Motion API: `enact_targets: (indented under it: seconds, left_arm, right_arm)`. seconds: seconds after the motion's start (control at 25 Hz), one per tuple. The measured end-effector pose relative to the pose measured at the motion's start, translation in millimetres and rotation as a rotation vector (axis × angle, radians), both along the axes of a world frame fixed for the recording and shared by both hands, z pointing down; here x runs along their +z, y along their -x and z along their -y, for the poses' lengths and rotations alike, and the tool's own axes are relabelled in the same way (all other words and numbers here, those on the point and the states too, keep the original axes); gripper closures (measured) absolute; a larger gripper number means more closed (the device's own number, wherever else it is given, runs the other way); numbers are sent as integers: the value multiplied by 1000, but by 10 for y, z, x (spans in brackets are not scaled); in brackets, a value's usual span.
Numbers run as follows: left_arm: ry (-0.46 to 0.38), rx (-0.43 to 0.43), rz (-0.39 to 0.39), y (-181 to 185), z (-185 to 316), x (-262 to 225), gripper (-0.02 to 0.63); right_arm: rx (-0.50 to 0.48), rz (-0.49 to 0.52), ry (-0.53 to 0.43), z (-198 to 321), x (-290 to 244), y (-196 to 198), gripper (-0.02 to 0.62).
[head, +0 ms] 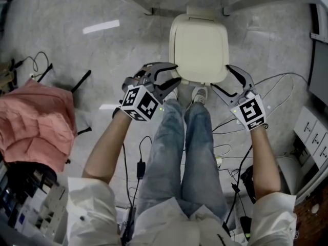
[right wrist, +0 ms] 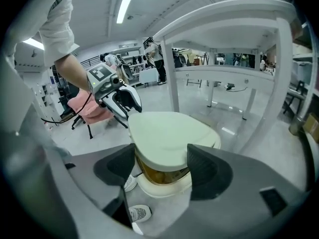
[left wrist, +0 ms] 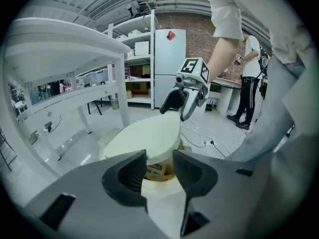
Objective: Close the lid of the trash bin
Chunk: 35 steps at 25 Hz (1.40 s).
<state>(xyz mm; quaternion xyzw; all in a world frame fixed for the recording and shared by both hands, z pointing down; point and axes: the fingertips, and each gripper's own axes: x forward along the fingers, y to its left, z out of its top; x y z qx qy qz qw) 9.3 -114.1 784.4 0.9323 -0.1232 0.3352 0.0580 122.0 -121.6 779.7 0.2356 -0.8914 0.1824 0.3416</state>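
I have the left gripper (head: 176, 73) and right gripper (head: 221, 77) at the near corners of the flat lid (head: 199, 45) of the cream plastic trash bin (right wrist: 164, 187), which stands on the grey floor (head: 61, 14) with its lid slightly ajar. The left fingers (left wrist: 130, 171) stand partly apart and the right fingers (right wrist: 207, 171) wider. The lid's edge shows between each pair, and neither is clamped on it.

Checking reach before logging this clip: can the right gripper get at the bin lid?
Probably yes: the right gripper, jaws open, sits close beside the lid with nothing between them.
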Motion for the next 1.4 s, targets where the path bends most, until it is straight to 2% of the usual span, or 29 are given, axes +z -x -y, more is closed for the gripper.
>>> enact_targets:
  seconds: [0.8,1.4]
  left_arm:
    - [132,-16,-40,23,-38,120,451]
    - [166,-34,21,6,-75,323,477]
  right_arm:
    - [-28,-35,42,-81,168,18,262]
    - [-21,-44,69,-121,325,28,293]
